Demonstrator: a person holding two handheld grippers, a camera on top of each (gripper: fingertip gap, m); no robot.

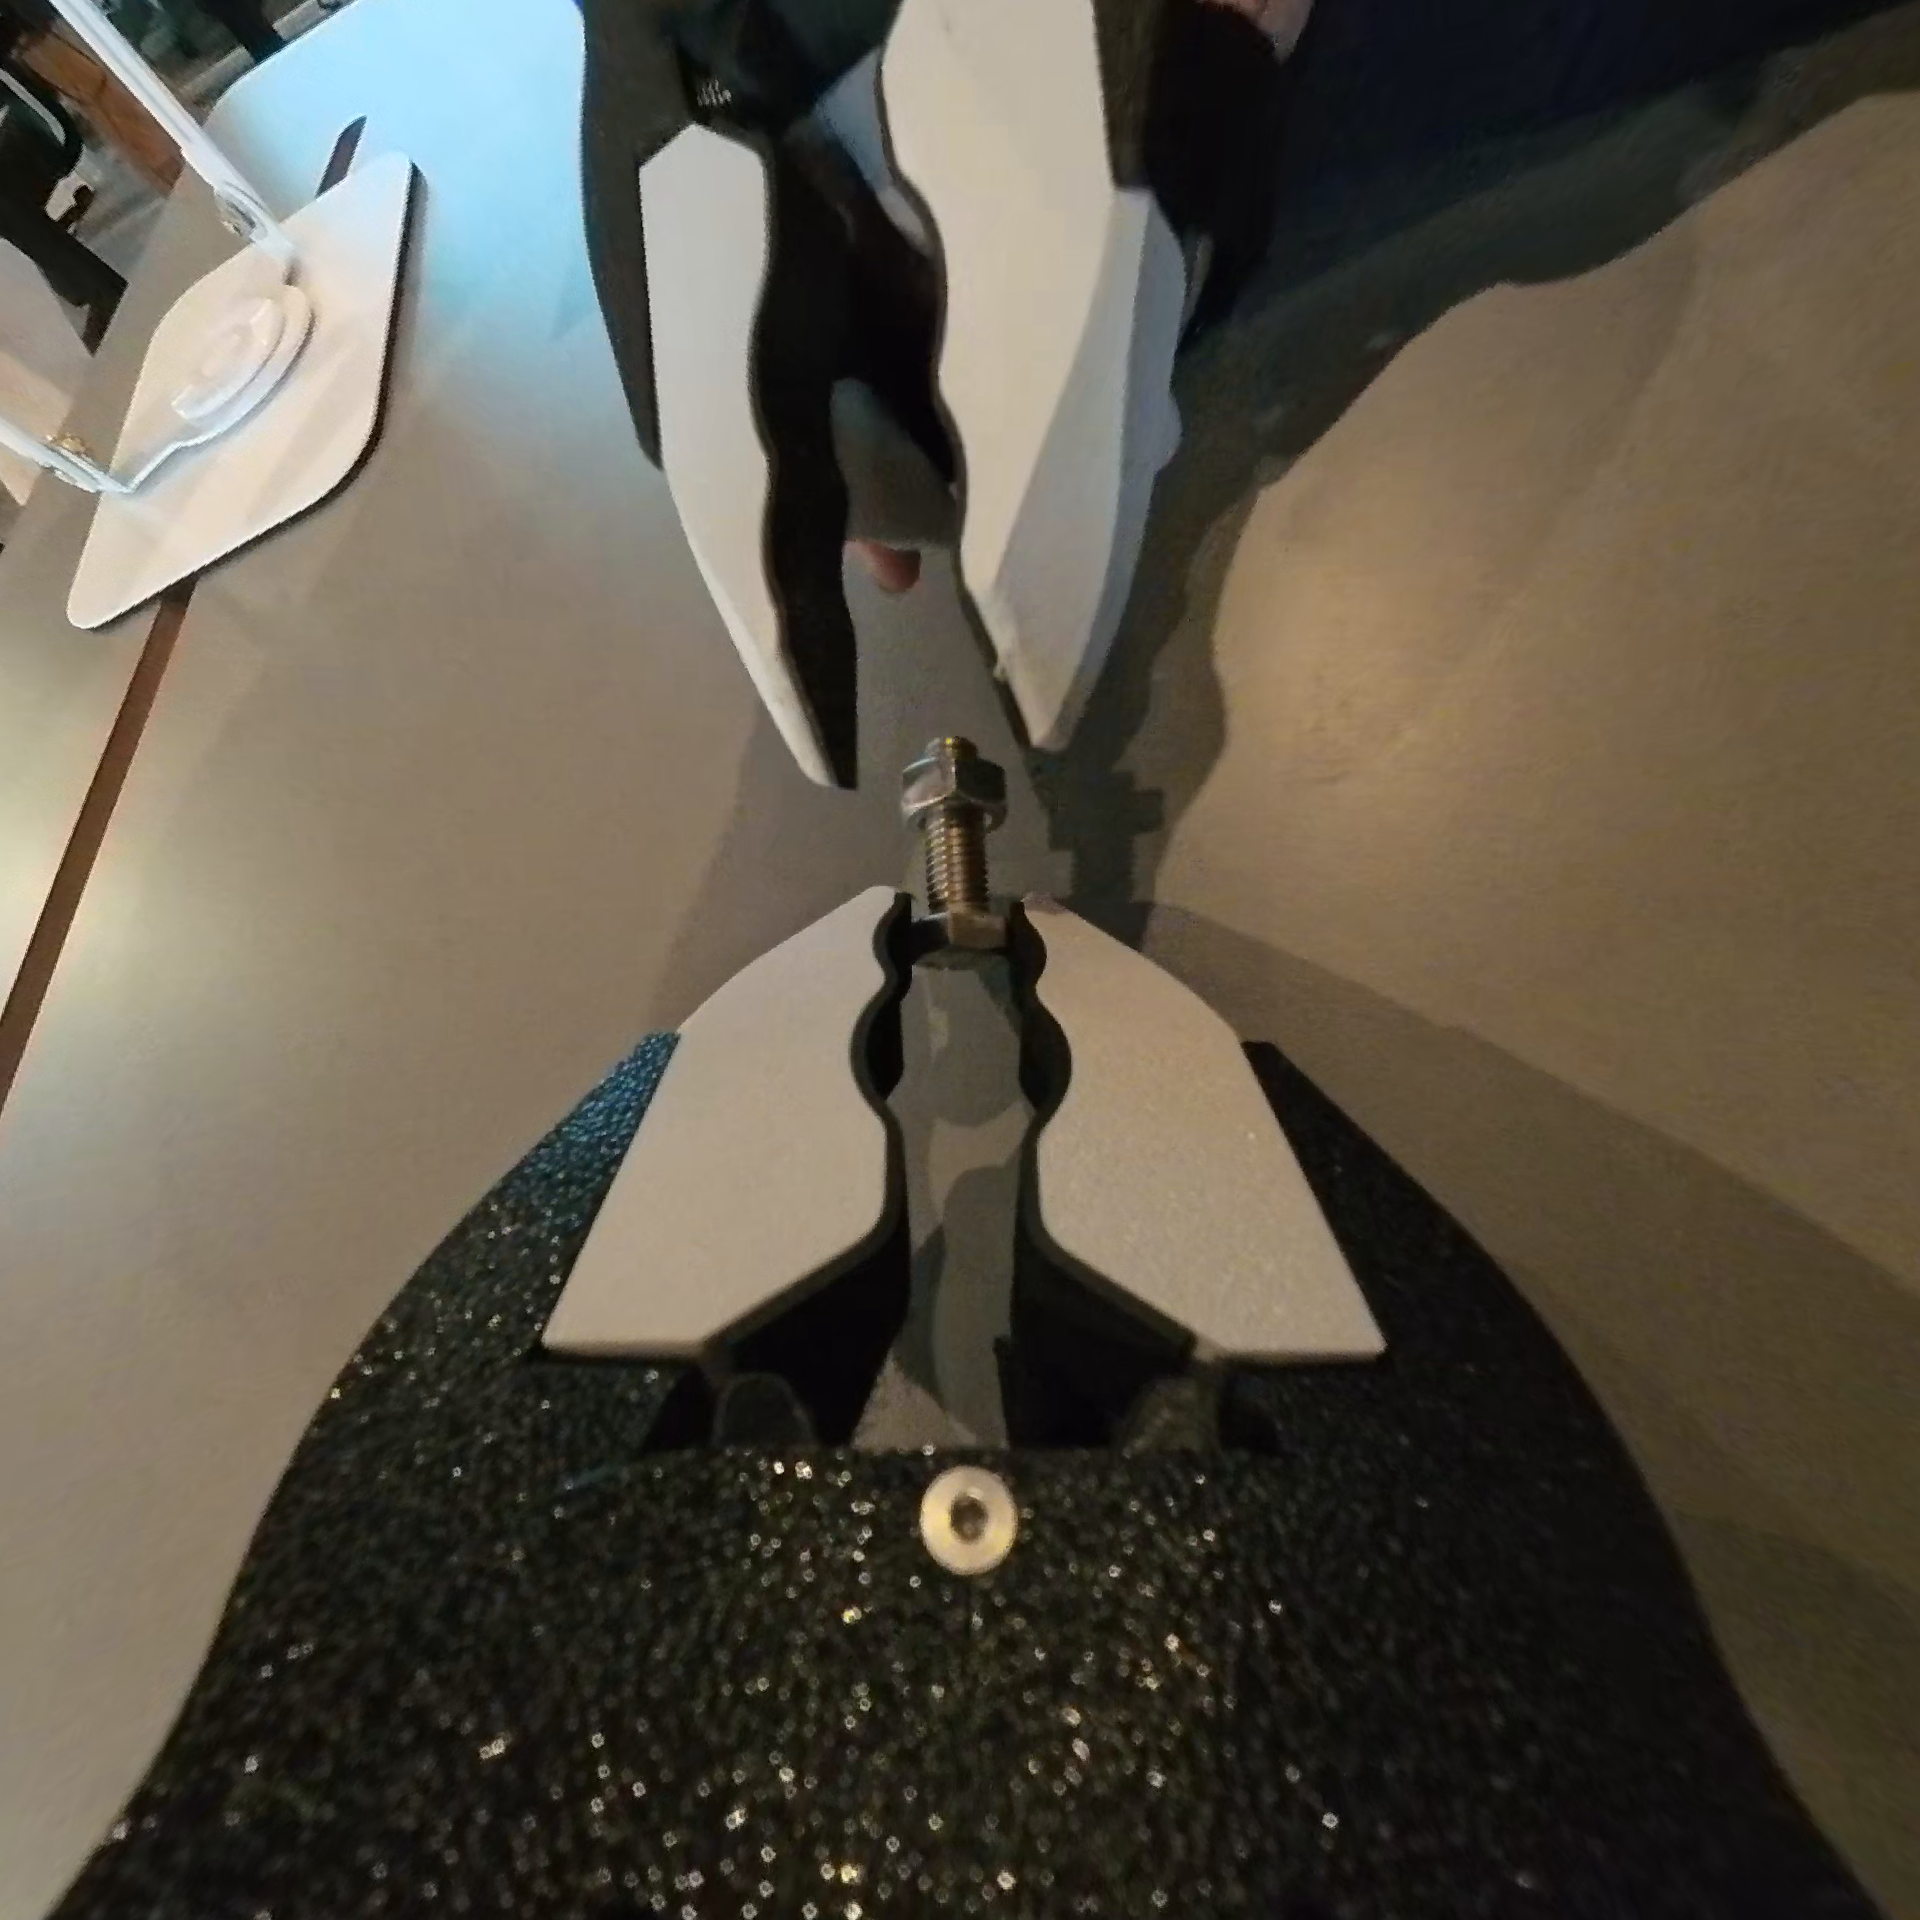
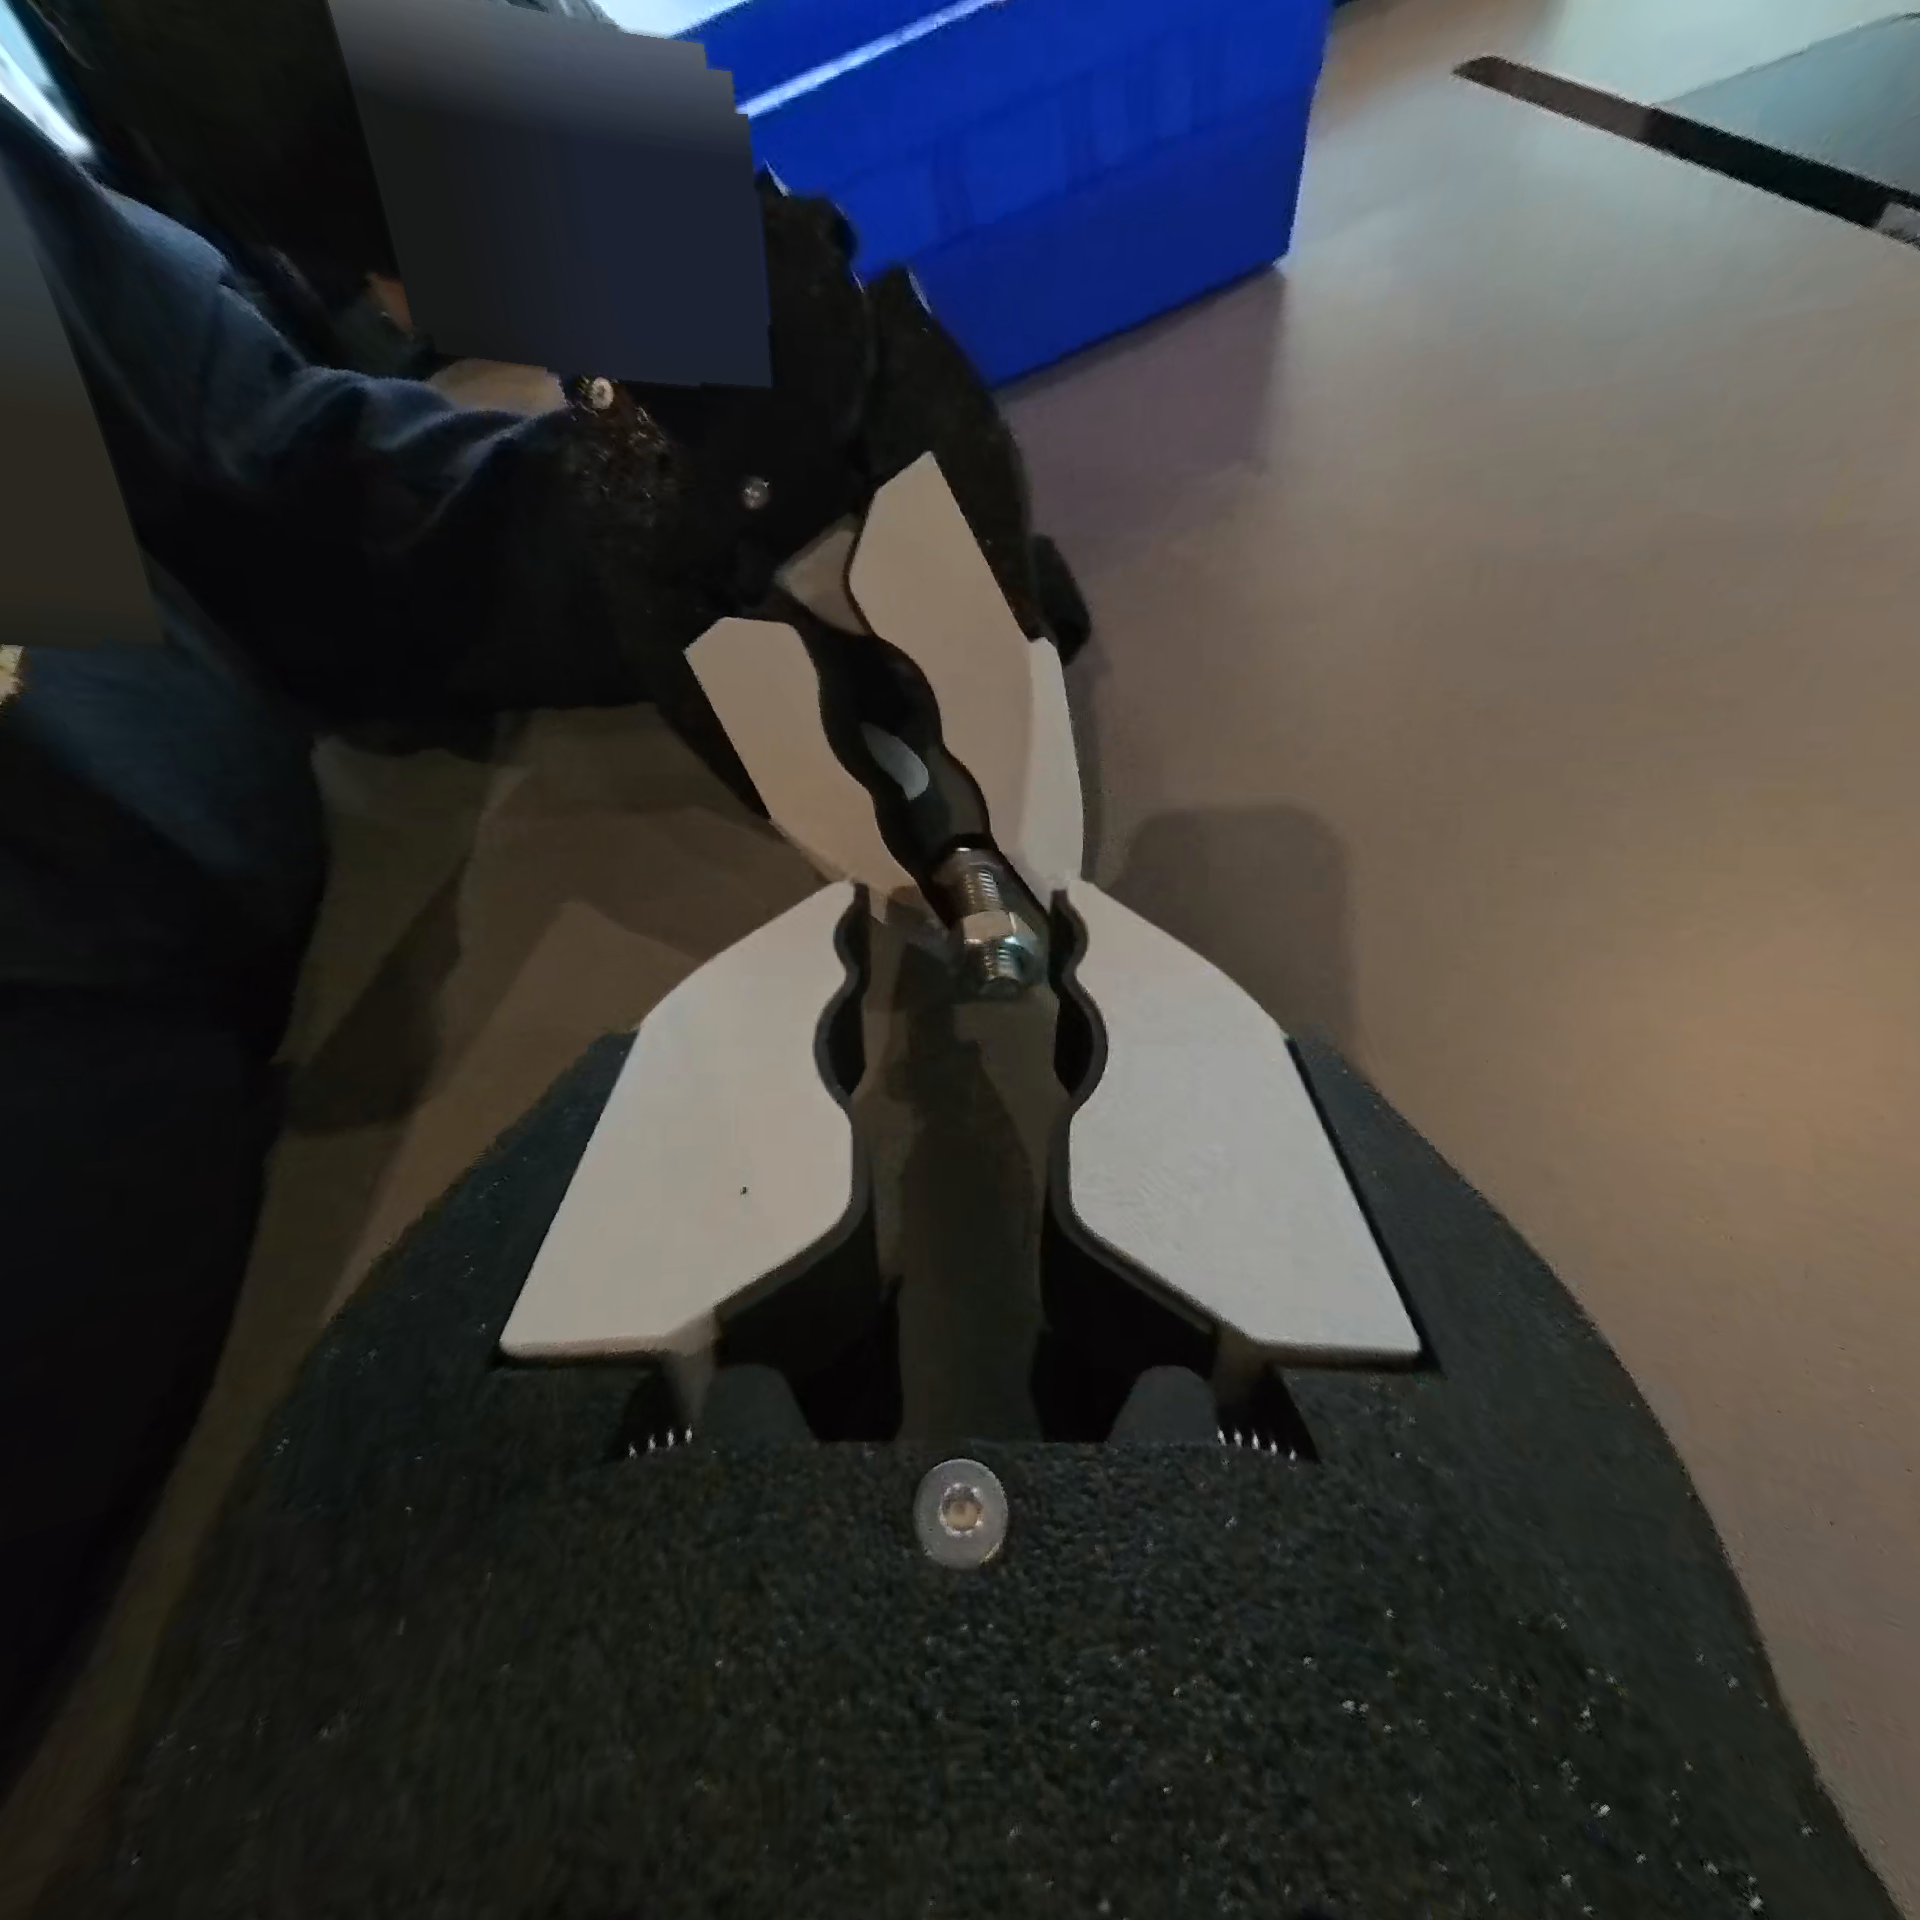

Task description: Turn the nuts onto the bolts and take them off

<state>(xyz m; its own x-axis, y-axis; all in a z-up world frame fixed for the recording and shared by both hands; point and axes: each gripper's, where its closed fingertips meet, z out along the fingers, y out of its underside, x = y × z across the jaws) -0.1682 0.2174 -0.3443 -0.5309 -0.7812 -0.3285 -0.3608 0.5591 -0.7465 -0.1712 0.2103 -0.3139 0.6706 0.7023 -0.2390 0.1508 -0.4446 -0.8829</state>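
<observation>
Bolt [image 1: 954, 873] head in left claw [image 1: 961, 914], shank toward right claw [image 1: 940, 764].

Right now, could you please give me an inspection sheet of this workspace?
Surface: beige table, bare around the work.
Job's things: bolt with nut near its threaded end.
Clutter: white mat with a clear stand; blue bin.
Grippers: left gripper, jaws shut on the bolt head; right gripper, jaws open around the nut, not touching it.
Cables: nothing seen.
Surroundings: person's dark sleeve.
</observation>
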